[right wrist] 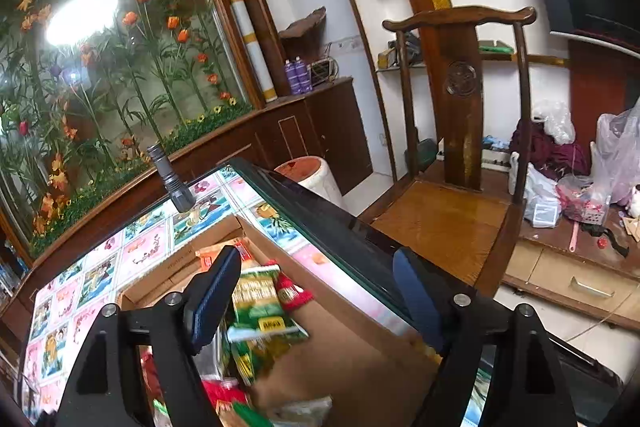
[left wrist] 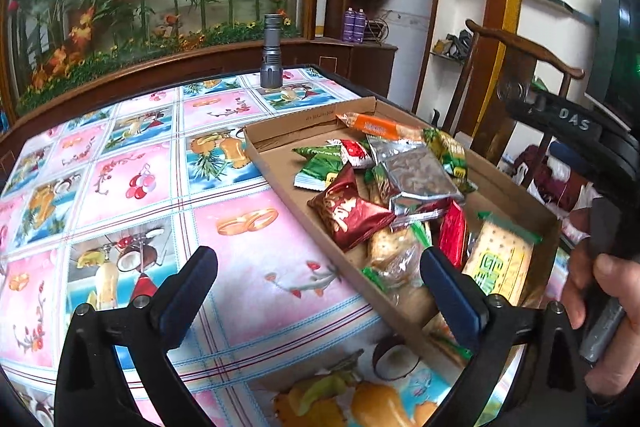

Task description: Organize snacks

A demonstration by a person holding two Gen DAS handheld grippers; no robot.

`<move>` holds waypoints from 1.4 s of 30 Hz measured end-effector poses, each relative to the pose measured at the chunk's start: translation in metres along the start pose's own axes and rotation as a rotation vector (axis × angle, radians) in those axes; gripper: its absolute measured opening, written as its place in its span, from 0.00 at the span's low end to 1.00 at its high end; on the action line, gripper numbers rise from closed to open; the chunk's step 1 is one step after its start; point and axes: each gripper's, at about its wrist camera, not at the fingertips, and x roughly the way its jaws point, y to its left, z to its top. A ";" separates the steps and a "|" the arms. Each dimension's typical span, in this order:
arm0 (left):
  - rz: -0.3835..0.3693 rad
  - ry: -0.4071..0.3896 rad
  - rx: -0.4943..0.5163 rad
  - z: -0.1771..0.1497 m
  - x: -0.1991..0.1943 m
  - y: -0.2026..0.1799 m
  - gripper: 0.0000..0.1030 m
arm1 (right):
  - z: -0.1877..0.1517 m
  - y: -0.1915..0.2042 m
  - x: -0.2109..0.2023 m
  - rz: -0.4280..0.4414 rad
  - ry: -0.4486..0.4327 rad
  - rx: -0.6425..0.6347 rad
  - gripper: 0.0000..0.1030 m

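Observation:
A shallow cardboard box (left wrist: 280, 135) lies on the right side of the table and holds several wrapped snacks. Among them are a dark red packet (left wrist: 348, 215), a silver packet (left wrist: 420, 175), an orange one (left wrist: 380, 127) and a cracker pack (left wrist: 500, 263). My left gripper (left wrist: 320, 267) is open above the box's near left wall, with nothing between its fingers. In the right wrist view my right gripper (right wrist: 316, 295) is open over the box (right wrist: 352, 355). A green packet (right wrist: 260, 307) lies below, untouched by the pads. A hand (left wrist: 600, 291) holds the right gripper's handle.
A grey flashlight (left wrist: 272, 55) stands upright at the table's far edge. The tablecloth (left wrist: 140, 167) has fruit and flower squares. A wooden chair (right wrist: 460, 87) stands just past the table's dark right edge (right wrist: 328, 223), and a white bin (right wrist: 316, 175) sits behind that edge.

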 end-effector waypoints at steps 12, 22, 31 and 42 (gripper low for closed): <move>0.077 0.022 -0.036 -0.011 -0.025 0.032 0.99 | -0.028 0.030 -0.062 0.022 -0.162 -0.163 0.96; 0.113 0.026 -0.041 -0.019 -0.043 0.046 0.99 | -0.054 0.030 -0.086 -0.003 -0.161 -0.239 0.99; 0.096 0.108 -0.023 -0.023 -0.034 0.040 0.99 | -0.054 0.018 -0.078 -0.001 -0.080 -0.188 0.99; 0.104 0.168 0.061 -0.029 -0.019 0.019 0.99 | -0.060 0.022 -0.068 0.022 -0.018 -0.205 0.99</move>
